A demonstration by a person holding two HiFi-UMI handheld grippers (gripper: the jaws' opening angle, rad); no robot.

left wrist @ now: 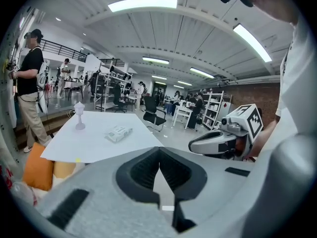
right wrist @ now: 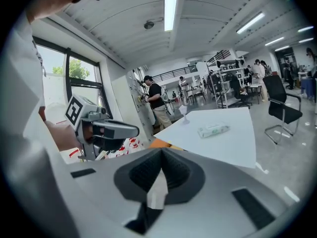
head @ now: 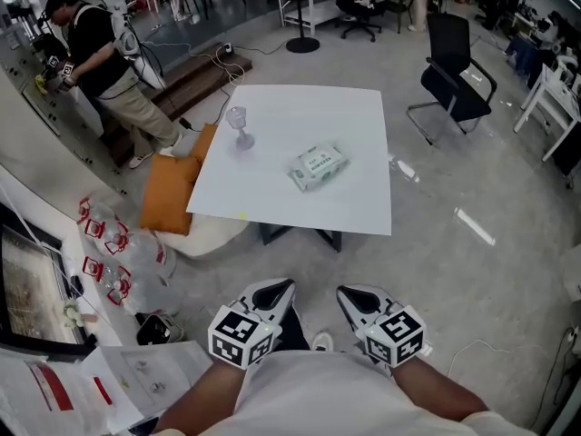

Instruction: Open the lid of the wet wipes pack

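Observation:
The wet wipes pack [head: 319,166] is white and green and lies flat, lid down, near the middle of the white table [head: 363,216]. Both grippers hover well short of the table's near edge, close to my body. My left gripper [head: 283,287] has its jaws together with nothing between them. My right gripper [head: 346,292] looks the same, shut and empty. In the left gripper view the pack [left wrist: 119,133] lies far ahead beyond the shut left gripper [left wrist: 159,150], with the right gripper [left wrist: 218,143] alongside. In the right gripper view the pack [right wrist: 214,130] lies far beyond the shut right gripper [right wrist: 161,152].
A clear stemmed glass [head: 240,127] stands on the table left of the pack. An orange cushion [head: 171,189] sits by the table's left side. A black office chair [head: 458,71] stands at the back right. A person [head: 100,62] works at the far left wall. Papers and bags lie at lower left.

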